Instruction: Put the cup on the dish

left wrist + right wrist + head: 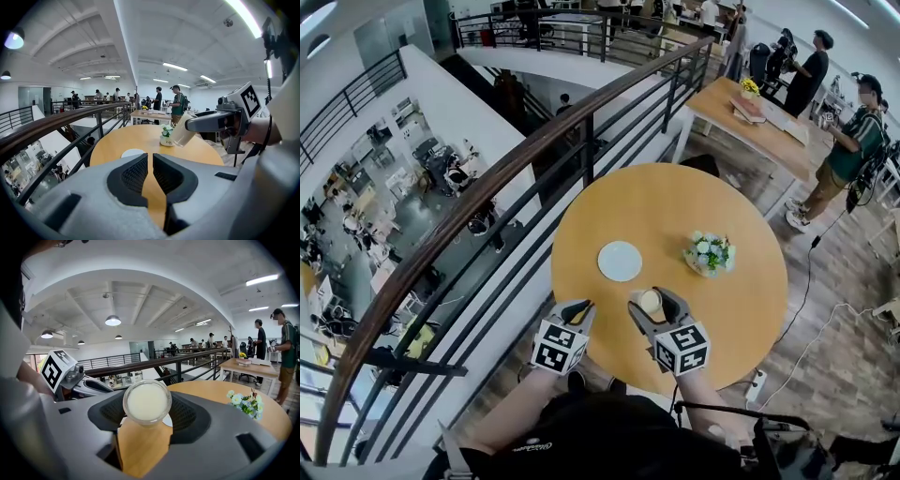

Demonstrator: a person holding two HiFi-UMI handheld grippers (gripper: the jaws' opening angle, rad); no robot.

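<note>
Right gripper [652,306] is pinching the cup [147,401] by its side walls, jaws spread wide; the dish [620,261] is lying just ahead-left. Thin clear plastic is probably light, slick and crushable, favouring gentle mid-wall pressure. Left gripper [151,174] is idling alongside, nearly closed, empty.

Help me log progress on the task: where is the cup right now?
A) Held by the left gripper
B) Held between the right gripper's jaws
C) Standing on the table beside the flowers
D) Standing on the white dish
B: the right gripper view shows the cup clamped between the jaws of the right gripper, clear of the round table, while the white dish lies bare.
</note>
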